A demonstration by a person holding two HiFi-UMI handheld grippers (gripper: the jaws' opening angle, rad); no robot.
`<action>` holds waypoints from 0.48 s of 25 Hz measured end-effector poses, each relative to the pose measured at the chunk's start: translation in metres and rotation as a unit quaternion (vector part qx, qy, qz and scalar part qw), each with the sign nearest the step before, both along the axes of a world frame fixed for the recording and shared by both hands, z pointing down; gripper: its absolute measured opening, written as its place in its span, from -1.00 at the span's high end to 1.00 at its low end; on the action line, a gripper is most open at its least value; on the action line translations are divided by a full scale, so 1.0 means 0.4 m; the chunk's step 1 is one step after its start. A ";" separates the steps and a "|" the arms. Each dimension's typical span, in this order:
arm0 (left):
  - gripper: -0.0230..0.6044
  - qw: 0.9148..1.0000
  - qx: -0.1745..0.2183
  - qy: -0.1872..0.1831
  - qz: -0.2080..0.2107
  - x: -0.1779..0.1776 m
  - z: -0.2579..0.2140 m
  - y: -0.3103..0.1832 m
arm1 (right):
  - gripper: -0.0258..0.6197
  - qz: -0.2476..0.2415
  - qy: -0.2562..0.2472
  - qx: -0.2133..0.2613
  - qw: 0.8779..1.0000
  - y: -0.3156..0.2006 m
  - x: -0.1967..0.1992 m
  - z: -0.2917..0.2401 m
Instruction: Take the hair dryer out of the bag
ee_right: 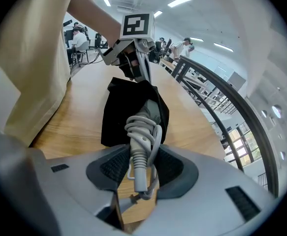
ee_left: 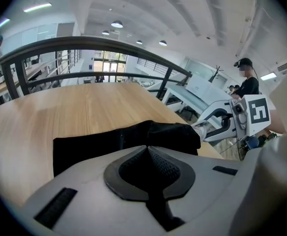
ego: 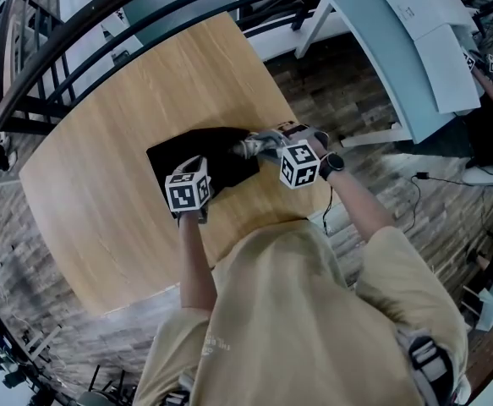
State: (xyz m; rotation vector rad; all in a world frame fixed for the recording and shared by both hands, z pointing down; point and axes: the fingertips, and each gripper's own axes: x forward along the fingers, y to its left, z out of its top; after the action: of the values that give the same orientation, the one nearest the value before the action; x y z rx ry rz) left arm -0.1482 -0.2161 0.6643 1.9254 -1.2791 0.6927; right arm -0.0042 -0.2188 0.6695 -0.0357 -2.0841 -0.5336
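Bag (ee_right: pixel 119 116) blk fabric, cord (ee_right: pixel 142 137) grey, ribbed, coiled

Black bag (ee_right: pixel 117 113), grey hair dryer (ee_right: pixel 142 132) protruding

Before me stood a light wooden table (ego: pixel 119 134) with rounded corners, its grain running away from me. Only one thing lay on it: a black bag (ego: pixel 199 155), spread on the wood near my edge and toward the right side. Most of the bag rested flat, while one end was bunched and lifted off the surface.
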 end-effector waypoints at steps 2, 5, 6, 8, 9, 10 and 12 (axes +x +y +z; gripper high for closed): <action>0.88 1.000 -0.002 0.001 -0.003 -0.005 0.003 -0.001 | 0.46 0.010 -0.002 -0.001 1.000 -0.002 0.017 -0.001; 0.88 1.000 -0.005 -0.003 -0.003 -0.010 0.012 -0.006 | 0.46 0.016 -0.004 0.001 1.000 0.000 0.036 -0.006; 0.88 1.000 -0.005 -0.005 -0.004 -0.011 0.015 -0.007 | 0.46 0.017 -0.006 0.003 1.000 0.002 0.040 -0.012; 0.88 1.000 -0.005 -0.005 -0.004 -0.010 0.019 -0.010 | 0.46 0.020 -0.013 0.007 1.000 0.004 0.048 -0.026; 0.88 1.000 -0.005 -0.005 -0.003 -0.008 0.019 -0.012 | 0.46 0.022 -0.016 0.009 1.000 0.004 0.051 -0.034; 0.88 1.000 -0.004 -0.005 -0.001 -0.005 0.019 -0.013 | 0.46 0.025 -0.021 0.011 0.999 0.003 0.055 -0.042; 0.88 1.000 -0.001 -0.006 0.004 0.001 0.016 -0.015 | 0.46 0.032 -0.030 0.010 0.999 0.002 0.061 -0.057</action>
State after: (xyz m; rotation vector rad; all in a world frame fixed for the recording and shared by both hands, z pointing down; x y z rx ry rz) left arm -0.1478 -0.2220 0.6709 1.9281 -1.2784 0.7090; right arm 0.0201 -0.2180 0.6466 0.0590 -2.1305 -0.5224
